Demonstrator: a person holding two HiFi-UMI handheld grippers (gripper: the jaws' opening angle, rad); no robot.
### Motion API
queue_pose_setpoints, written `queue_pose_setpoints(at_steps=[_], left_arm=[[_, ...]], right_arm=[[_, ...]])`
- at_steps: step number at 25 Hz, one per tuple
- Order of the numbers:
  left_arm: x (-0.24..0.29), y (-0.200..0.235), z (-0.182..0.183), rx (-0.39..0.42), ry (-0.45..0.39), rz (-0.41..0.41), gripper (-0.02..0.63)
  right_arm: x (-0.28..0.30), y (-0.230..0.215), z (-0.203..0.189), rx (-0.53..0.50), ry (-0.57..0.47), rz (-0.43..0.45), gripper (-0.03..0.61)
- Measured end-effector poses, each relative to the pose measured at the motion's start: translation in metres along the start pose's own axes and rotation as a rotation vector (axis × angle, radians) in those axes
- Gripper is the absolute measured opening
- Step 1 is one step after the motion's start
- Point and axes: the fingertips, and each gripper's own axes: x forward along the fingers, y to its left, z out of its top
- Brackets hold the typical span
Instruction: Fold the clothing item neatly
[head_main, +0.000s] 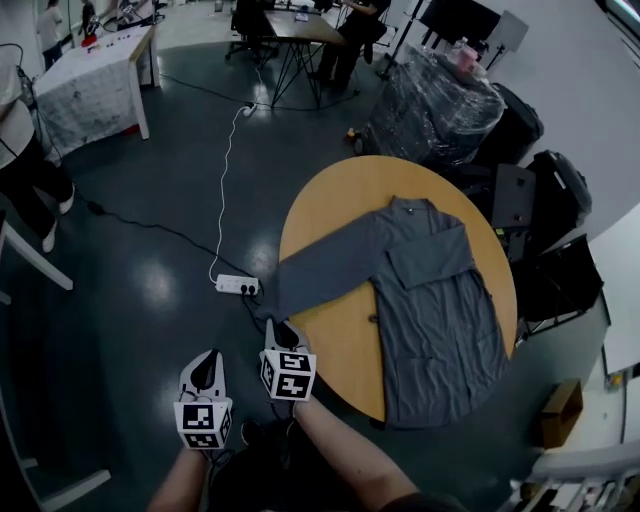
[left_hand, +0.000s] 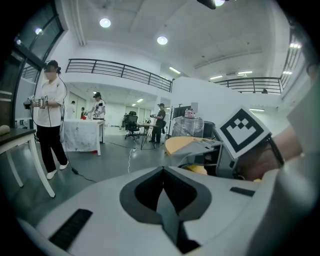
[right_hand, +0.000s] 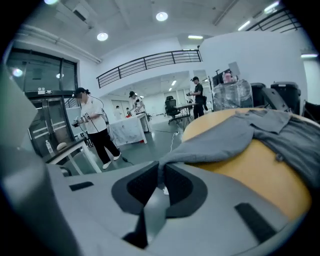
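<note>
Grey fabric is pinched in the closed jaws of the right gripper (right_hand: 161, 172): we hold the cuff of the sleeve (head_main: 320, 280), which runs from the tips ahead and rightward to the shoulder. The shirt (head_main: 440, 310) lies flat on the table (head_main: 335, 215), ahead and right of this gripper, with the collar pointing away, the hem nearer and its long axis roughly along our aim. The left gripper (head_main: 205, 368), shut on nothing, sits farther from the cloth. We judge the sleeve must cross rightward.
</note>
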Motion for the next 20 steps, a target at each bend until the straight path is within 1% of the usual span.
queue_pose_setpoints(at_steps=[5, 10, 14, 17, 20], left_arm=[[0.002, -0.018, 0.03, 0.008, -0.05, 0.014, 0.009], [0.014, -0.056, 0.056, 0.04, -0.095, 0.041, 0.008], [0.027, -0.101, 0.068, 0.046, -0.111, 0.086, 0.009], [0.041, -0.143, 0.074, 0.051, -0.113, 0.109, 0.009], [0.053, -0.19, 0.078, 0.063, -0.107, 0.12, 0.009]], right_arm=[[-0.02, -0.027, 0.063, 0.023, -0.109, 0.029, 0.021], [-0.043, -0.076, 0.107, 0.061, -0.198, 0.071, 0.02], [-0.069, -0.136, 0.135, 0.091, -0.253, 0.091, 0.021], [-0.086, -0.194, 0.15, 0.107, -0.275, 0.087, 0.02], [-0.102, -0.255, 0.158, 0.149, -0.28, 0.08, 0.02]])
